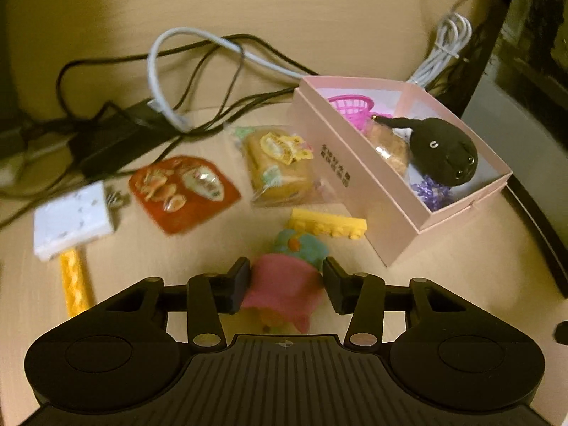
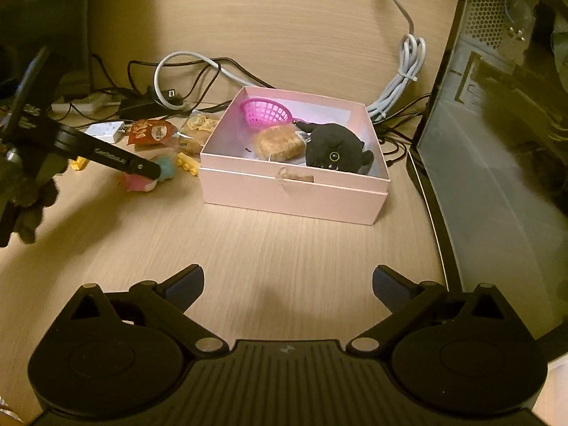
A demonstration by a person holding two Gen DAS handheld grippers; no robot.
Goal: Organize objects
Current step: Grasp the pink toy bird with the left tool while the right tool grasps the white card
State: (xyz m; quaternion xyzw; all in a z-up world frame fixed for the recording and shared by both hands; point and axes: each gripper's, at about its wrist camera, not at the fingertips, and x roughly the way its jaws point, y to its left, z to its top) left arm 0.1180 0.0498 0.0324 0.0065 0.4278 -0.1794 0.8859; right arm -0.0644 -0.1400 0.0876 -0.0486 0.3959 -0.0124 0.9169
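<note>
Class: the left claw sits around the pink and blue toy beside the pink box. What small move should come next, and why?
Probably lift the toy and carry it over the box wall. The left claw has both pads against the toy's pink part, while the box, open, already holds a black plush. The right claw is open with nothing in it.

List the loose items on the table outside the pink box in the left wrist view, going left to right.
White plug adapter → red snack packet → wrapped cake in clear packaging → yellow toy block, which lies right beside the pink box.
</note>
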